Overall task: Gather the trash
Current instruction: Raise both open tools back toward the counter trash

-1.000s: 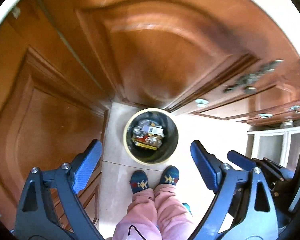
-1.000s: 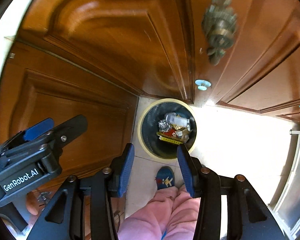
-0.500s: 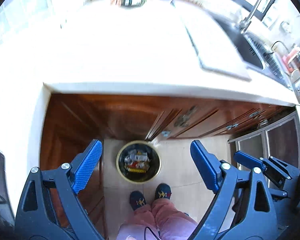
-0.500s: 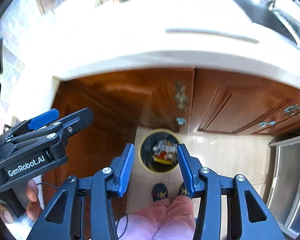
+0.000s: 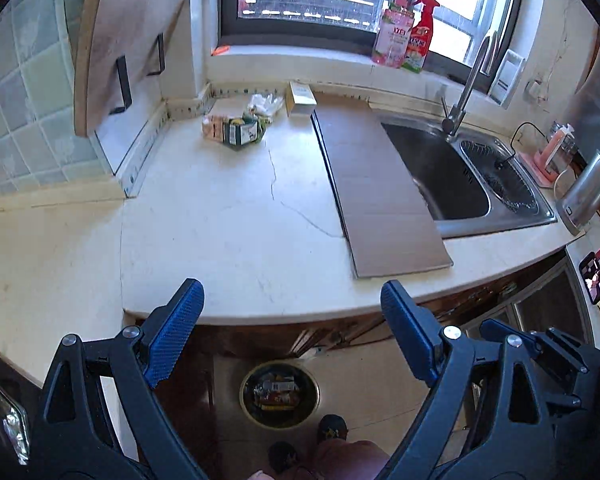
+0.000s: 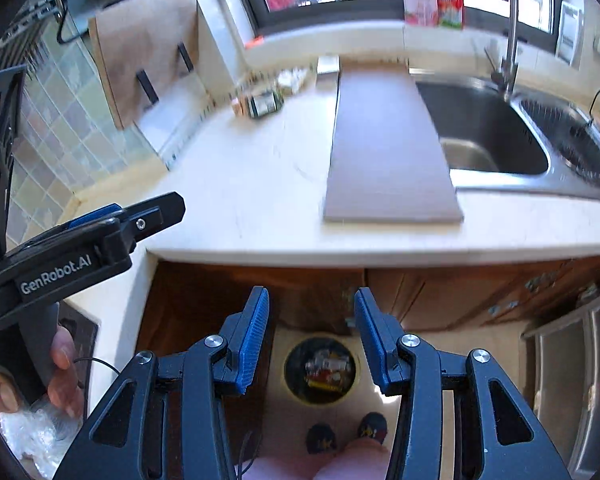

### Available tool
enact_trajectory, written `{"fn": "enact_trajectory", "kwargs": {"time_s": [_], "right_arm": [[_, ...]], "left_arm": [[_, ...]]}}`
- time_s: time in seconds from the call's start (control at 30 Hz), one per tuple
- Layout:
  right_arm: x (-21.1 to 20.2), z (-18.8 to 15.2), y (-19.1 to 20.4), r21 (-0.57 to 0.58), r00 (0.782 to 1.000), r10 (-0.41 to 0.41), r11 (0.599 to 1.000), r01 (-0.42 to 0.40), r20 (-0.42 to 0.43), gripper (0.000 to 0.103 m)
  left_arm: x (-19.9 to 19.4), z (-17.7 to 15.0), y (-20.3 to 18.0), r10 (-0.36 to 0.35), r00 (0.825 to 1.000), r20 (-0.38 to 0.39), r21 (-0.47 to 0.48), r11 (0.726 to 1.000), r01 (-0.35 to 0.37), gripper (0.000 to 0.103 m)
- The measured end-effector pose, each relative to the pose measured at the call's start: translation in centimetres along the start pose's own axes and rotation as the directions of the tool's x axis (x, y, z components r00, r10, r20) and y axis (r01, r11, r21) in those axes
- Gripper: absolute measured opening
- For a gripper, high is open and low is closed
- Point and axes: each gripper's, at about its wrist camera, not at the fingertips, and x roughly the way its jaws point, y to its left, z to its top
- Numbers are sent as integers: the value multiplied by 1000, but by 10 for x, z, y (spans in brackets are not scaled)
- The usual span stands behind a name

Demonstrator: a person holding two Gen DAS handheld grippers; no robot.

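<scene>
Your jaws hold nothing: the left gripper (image 5: 290,332) stands wide apart, the right gripper (image 6: 310,336) about half open, and only air shows between the blue ribbed pads. The remaining trash, a small heap of crumpled packets and wrappers (image 5: 236,128) with a pale yellow box (image 5: 301,96) just behind it, lies at the far back of the cream stone table (image 5: 220,220), near the wall corner below the window. From both grippers it sits ahead and toward the left, so your left hand looks nearer (the grey board (image 5: 376,192) lies clear to its right). The heap runs roughly side to side. The round yellow-rimmed bin (image 5: 279,394) on the floor by your feet already holds scraps.
</scene>
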Motion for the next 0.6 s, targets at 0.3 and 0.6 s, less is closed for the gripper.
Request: {"fn": "enact_trajectory", "kwargs": {"time_s": [0.3,0.6], "right_arm": [[-18,118,-2,-74,991,40,997,-31,130,52],[68,286,-29,-156,986,132,981,-116,98,52]], "left_arm": [[12,86,7,48,996,77,-18,999,-46,89],[118,187,40,131,991,-22,-157,979,-132,89]]}}
